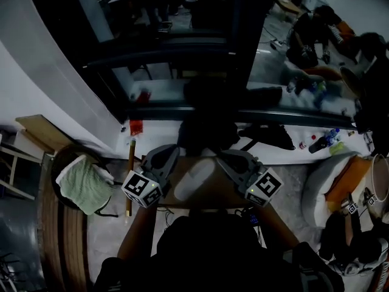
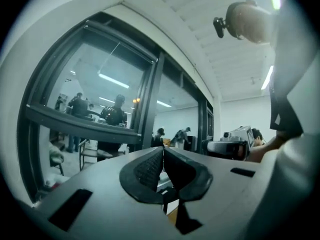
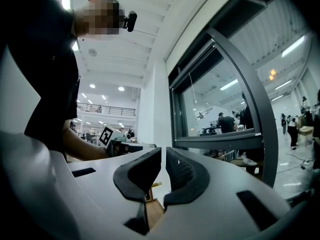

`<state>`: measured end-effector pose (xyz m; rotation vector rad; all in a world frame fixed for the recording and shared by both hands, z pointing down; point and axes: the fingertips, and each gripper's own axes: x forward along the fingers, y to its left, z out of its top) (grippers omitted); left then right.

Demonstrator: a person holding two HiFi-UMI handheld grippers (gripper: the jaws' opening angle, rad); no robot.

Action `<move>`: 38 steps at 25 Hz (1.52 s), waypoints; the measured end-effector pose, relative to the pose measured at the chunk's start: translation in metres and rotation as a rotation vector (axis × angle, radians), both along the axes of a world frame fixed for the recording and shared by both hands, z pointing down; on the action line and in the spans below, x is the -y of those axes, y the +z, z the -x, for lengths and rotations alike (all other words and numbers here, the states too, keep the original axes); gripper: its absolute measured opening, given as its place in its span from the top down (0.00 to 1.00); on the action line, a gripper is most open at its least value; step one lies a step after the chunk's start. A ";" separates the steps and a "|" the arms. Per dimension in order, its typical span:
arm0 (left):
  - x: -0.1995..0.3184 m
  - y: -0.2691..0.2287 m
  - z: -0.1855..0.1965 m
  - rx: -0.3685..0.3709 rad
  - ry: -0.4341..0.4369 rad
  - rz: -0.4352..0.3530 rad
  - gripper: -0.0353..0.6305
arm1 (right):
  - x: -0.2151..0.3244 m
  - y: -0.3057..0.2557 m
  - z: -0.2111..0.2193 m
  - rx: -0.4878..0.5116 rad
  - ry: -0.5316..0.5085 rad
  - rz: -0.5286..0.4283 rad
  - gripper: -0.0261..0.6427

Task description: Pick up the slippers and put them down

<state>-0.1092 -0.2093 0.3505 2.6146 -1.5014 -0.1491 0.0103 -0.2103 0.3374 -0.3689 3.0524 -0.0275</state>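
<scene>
The lower edge of the head view is filled by the person's dark torso (image 1: 200, 248), so the floor beneath it is hidden. The grey left gripper (image 2: 163, 159) is held level, its black ribbed pads pressed together with nothing between them. The grey right gripper (image 3: 164, 160) is closed down to a hairline slit through which only pale wall is seen, and nothing is gripped.

Between the two marker cubes a pale oblong slipper (image 1: 194, 180) is seen lying on a brown wooden top (image 1: 228, 193), apart from both grippers. Its outline is blurred in the dim picture, and a second slipper cannot be made out.

To the left, a green-and-white cloth (image 1: 82, 184) is draped over a dark round object (image 1: 61, 163) that cannot be identified. A thin wooden stick (image 1: 130, 175) lies near it. To the right sits a white round cushion (image 1: 322, 187).

Further off, a dark bag (image 1: 267, 135) and a blue-capped bottle (image 1: 322, 142) rest on the white sill (image 1: 164, 129). Beyond stands the dark window frame (image 1: 182, 47). The figures behind its glass are too small to be told apart.
</scene>
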 end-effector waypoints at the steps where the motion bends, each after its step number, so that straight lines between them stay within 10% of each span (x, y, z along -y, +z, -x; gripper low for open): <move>1: -0.001 0.000 -0.002 -0.002 0.012 0.005 0.92 | 0.000 -0.001 0.000 0.001 0.004 -0.005 0.90; 38: -0.016 0.031 -0.011 -0.018 0.133 0.055 0.92 | -0.002 0.013 0.031 -0.040 -0.027 -0.004 0.90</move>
